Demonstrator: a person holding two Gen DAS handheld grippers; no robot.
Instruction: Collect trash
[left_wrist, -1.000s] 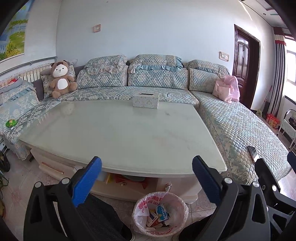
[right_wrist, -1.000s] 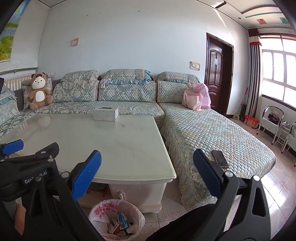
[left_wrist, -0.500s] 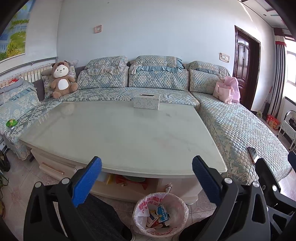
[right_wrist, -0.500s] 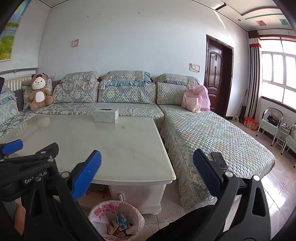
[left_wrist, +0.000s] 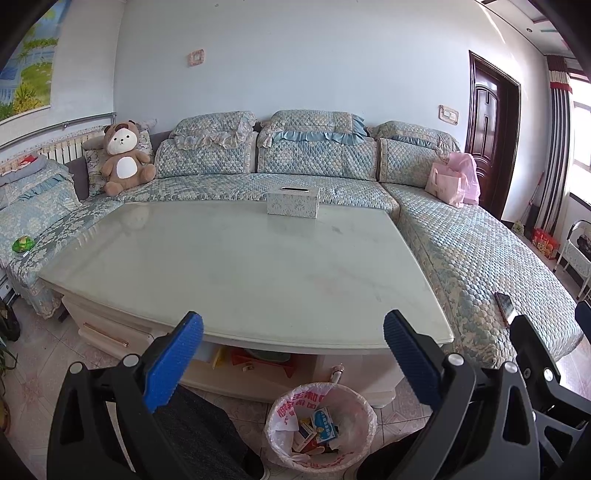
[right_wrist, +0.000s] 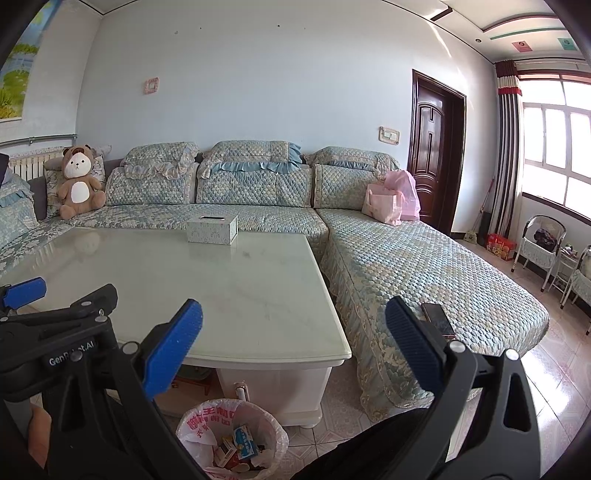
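Observation:
A waste bin (left_wrist: 320, 424) lined with a white and red plastic bag stands on the floor in front of the coffee table, with small cartons (left_wrist: 322, 425) inside; the right wrist view shows the same waste bin (right_wrist: 232, 437). My left gripper (left_wrist: 293, 343) hangs open above and in front of the bin, nothing between its blue pads. My right gripper (right_wrist: 293, 341) is open too and holds nothing. The left gripper (right_wrist: 55, 332) shows at the left edge of the right wrist view. A small green item (left_wrist: 23, 244) lies on the left sofa seat.
A large pale marble coffee table (left_wrist: 236, 266) carries a tissue box (left_wrist: 293, 199). A quilted corner sofa (left_wrist: 480, 258) wraps around it, with a teddy bear (left_wrist: 123, 162), a pink bag (left_wrist: 448, 182) and a phone (right_wrist: 437, 319) on it. Folding chairs (right_wrist: 543, 240) stand by the window.
Both views have drifted very slightly; the grippers stay open and the bin's contents are the same.

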